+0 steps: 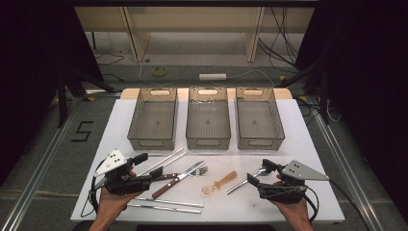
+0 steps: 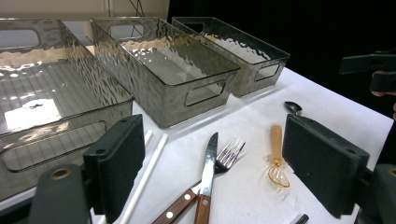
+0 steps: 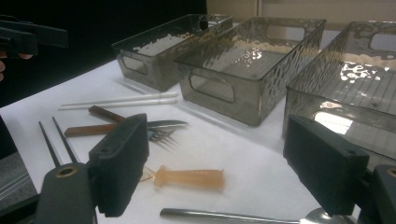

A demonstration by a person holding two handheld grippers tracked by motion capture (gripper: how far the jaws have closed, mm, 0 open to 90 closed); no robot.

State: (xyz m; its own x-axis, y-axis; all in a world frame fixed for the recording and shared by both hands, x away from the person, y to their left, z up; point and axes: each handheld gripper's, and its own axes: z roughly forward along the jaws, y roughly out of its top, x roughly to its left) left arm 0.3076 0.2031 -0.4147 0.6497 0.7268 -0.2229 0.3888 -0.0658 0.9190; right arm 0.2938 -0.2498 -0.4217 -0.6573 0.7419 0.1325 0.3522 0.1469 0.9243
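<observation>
Behind the table, floor cables, high view alone

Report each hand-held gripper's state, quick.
Left hand-held gripper: open, holding nothing.
Right hand-held gripper: open, holding nothing.

Bins rippled clear plastic; knife glossy metal, wooden handle; table matt white

the spoon is cut off at the bottom edge in the right gripper view. in the left gripper view, the knife handle runs off the bottom too.
</observation>
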